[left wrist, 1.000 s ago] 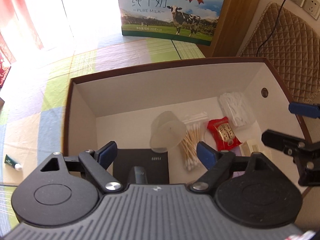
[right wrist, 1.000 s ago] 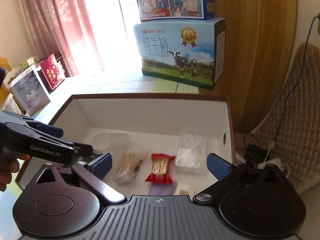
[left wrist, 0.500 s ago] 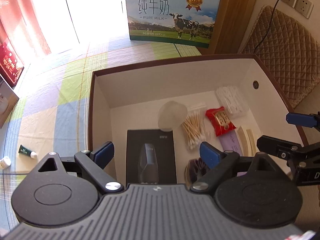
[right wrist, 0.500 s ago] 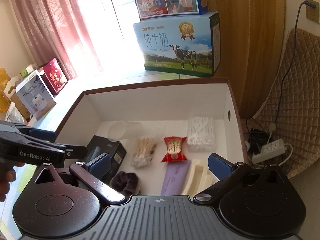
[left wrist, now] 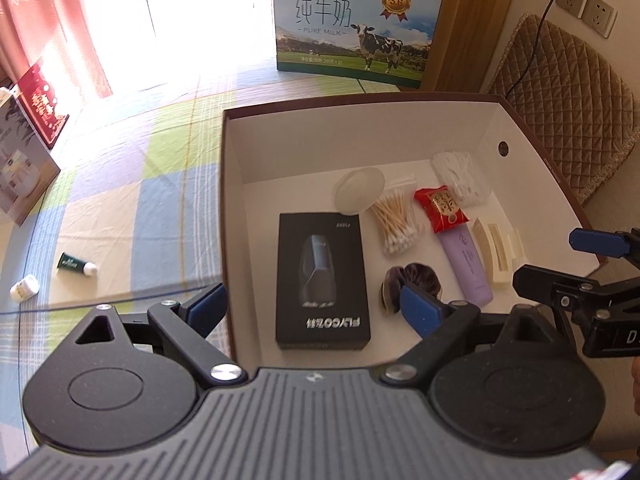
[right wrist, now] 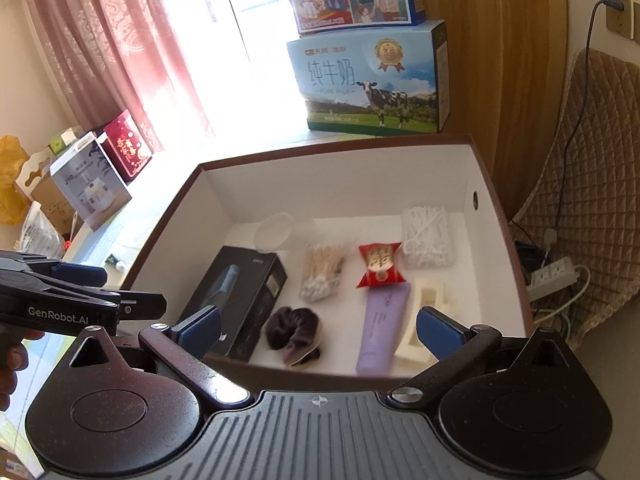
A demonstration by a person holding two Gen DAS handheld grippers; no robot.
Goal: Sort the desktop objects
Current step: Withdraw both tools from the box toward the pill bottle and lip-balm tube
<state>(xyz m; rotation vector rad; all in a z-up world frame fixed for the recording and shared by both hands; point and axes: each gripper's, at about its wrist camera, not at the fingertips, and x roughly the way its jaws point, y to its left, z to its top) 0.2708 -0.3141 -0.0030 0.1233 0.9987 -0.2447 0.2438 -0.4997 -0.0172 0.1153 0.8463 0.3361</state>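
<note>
The small green tube (left wrist: pixel 76 265) and the little white bottle (left wrist: pixel 24 287) lay loose on the checked tabletop (left wrist: pixel 132 208), well apart from the sorting box (left wrist: pixel 226 184) and to its left, and we judged them the things left to bring in. Inside the box the black carton (left wrist: pixel 322 280) lay flat beside the dark scrunchie (left wrist: pixel 412 284), with cotton swabs (left wrist: pixel 394 222), a red candy (left wrist: pixel 439 209), a purple tube (left wrist: pixel 468 268) and a cream clip (left wrist: pixel 498 252) lined up toward the right wall. Our left claw (left wrist: pixel 310 308) hung above the near left corner of the box, its jaws having just been opening and now standing wide with nothing between them. Our right claw (right wrist: pixel 318 330) also stood wide and empty over the near rim. To do this step well, we reckoned the left claw should swing clear over the left wall, come down on the green tube across its narrow width, and close gently, since a soft tube could squirm or roll. We kept the right claw out of its path.
</note>
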